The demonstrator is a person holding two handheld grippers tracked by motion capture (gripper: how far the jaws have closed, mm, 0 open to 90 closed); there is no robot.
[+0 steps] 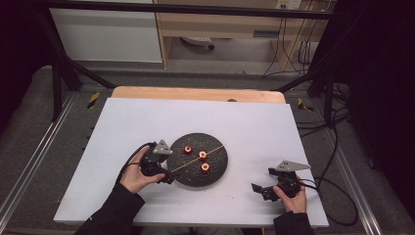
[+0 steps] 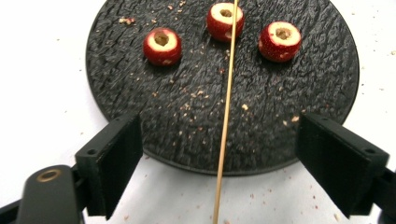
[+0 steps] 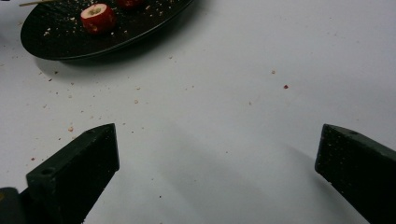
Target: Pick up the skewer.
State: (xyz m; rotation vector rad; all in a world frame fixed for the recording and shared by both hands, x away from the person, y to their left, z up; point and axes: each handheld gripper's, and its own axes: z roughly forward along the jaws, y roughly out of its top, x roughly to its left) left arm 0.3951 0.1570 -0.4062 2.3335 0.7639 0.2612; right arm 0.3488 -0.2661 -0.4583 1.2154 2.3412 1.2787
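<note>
no writing; left gripper (image 2: 219, 154) fingers released around skewer (image 2: 226, 116); right gripper (image 3: 217, 172) released.

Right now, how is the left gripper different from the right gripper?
The left gripper sits at the black plate with the wooden skewer lying between its open jaws; the right gripper has bare white table between its jaws and sits apart from the plate. Both are black, open and hand-held.
</note>
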